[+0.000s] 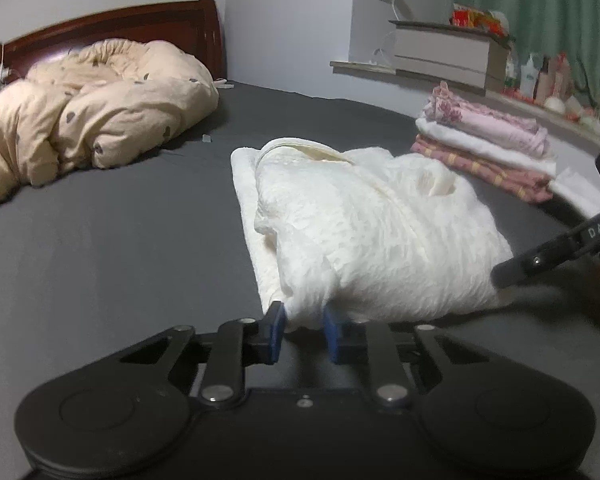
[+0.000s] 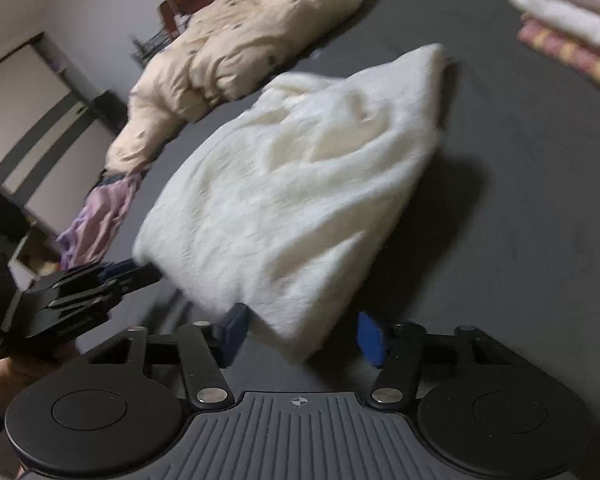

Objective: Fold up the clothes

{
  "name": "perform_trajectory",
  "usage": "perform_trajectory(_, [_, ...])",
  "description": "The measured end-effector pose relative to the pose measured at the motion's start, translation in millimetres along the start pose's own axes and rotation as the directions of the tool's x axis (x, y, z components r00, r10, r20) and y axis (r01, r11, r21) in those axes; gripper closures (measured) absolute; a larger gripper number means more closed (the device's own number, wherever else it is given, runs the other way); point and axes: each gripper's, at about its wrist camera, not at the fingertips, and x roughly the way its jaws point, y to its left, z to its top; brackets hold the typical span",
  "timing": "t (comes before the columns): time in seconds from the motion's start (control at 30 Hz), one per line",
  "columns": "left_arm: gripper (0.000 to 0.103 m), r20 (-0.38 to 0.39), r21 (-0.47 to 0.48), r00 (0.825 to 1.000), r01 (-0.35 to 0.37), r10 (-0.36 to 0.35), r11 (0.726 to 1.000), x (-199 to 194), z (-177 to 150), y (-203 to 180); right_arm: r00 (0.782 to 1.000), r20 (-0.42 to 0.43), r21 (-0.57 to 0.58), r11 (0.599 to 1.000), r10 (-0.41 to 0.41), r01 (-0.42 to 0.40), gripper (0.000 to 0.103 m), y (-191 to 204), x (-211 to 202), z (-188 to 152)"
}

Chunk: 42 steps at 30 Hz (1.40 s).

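A white fluffy garment (image 1: 372, 224) lies partly folded on the dark grey bed sheet (image 1: 120, 240). Its near left corner sits between the blue pads of my left gripper (image 1: 305, 334), which pinch it. In the right wrist view the same garment (image 2: 292, 184) spreads ahead, and my left gripper (image 2: 148, 271) meets its left corner. The garment's near corner hangs between the jaws of my right gripper (image 2: 302, 338), which stand wide apart without touching the cloth. One black finger (image 1: 540, 258) of the right gripper shows at the garment's right edge.
A crumpled beige duvet (image 1: 100, 120) lies by the dark wooden headboard (image 1: 140, 24). A stack of folded pink and white clothes (image 1: 488, 140) sits at the bed's far right. A purple cloth (image 2: 96, 216) hangs at the bed's left edge. A ledge with bottles (image 1: 540, 80) runs behind.
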Motion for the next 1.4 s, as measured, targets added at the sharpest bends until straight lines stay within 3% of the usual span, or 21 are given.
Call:
perform_trajectory(0.13, [0.090,-0.001,-0.004,1.000,-0.004,0.004,1.000,0.1,0.7,0.3,0.999,-0.004,-0.147,0.989,-0.035,0.034,0.077,20.7,12.4,-0.2])
perform_trajectory(0.23, [0.093,0.001,-0.008,1.000,-0.008,0.008,1.000,-2.7,0.9,7.6,0.999,0.027,-0.130,0.991,-0.019,0.022,0.087,14.9,9.2,6.2])
perform_trajectory(0.43, [0.097,-0.047,0.116,0.999,0.026,-0.020,0.993,-3.5,-4.4,8.2,0.997,-0.014,-0.180,0.981,-0.075,0.071,0.090,8.9,6.2,8.5])
perform_trajectory(0.53, [0.100,-0.097,0.153,0.995,0.004,0.011,0.988,3.2,-10.7,6.8,0.993,-0.011,-0.234,0.966,-0.114,0.108,0.089,13.9,4.1,2.1])
perform_trajectory(0.67, [0.099,-0.074,0.100,0.997,-0.007,0.015,0.995,-8.7,-15.0,17.1,0.986,0.028,-0.298,0.940,-0.163,0.164,0.089,24.8,-5.9,-6.7])
perform_trajectory(0.73, [0.096,-0.044,0.103,0.999,-0.009,0.013,0.995,-16.3,-14.3,16.4,0.981,0.050,-0.333,0.923,-0.187,0.193,0.088,31.0,-9.7,-12.1])
perform_trajectory(0.8, [0.075,-0.010,0.127,1.000,-0.015,0.016,0.992,-22.7,-12.8,12.6,0.975,0.074,-0.378,0.899,-0.211,0.223,0.083,38.5,-9.7,-19.7])
perform_trajectory(0.87, [0.070,-0.001,0.190,1.000,-0.022,0.022,0.982,-22.3,-11.8,3.8,0.971,0.090,-0.400,0.884,-0.223,0.241,0.081,43.7,-8.3,-25.5])
perform_trajectory(1.0, [0.070,-0.022,0.304,0.998,-0.043,0.053,0.952,-5.8,-13.3,-17.5,0.973,0.071,-0.343,0.910,-0.221,0.232,0.081,40.2,2.8,-24.1])
perform_trajectory(1.03, [0.070,-0.025,0.315,0.997,-0.055,0.067,0.947,-1.3,-14.2,-21.0,0.971,0.069,-0.344,0.908,-0.229,0.238,0.081,40.6,5.0,-23.6])
perform_trajectory(1.1, [0.101,-0.036,0.321,0.994,-0.088,0.105,0.943,8.0,-14.1,-24.8,0.960,0.082,-0.368,0.887,-0.268,0.279,0.082,44.8,8.4,-25.1])
perform_trajectory(1.13, [0.102,-0.036,0.323,0.991,-0.108,0.126,0.940,11.0,-13.5,-24.9,0.955,0.099,-0.380,0.876,-0.280,0.297,0.099,46.9,8.6,-25.8])
perform_trajectory(1.27, [0.102,0.022,0.350,0.983,-0.180,0.184,0.920,6.7,-9.8,-23.7,0.939,0.148,-0.446,0.826,-0.311,0.344,0.100,51.7,4.7,-23.3])
perform_trajectory(1.4, [0.102,0.064,0.378,0.982,-0.189,0.178,0.907,-2.9,-4.0,-25.0,0.913,0.172,-0.558,0.727,-0.369,0.399,0.100,59.8,7.0,-28.3])
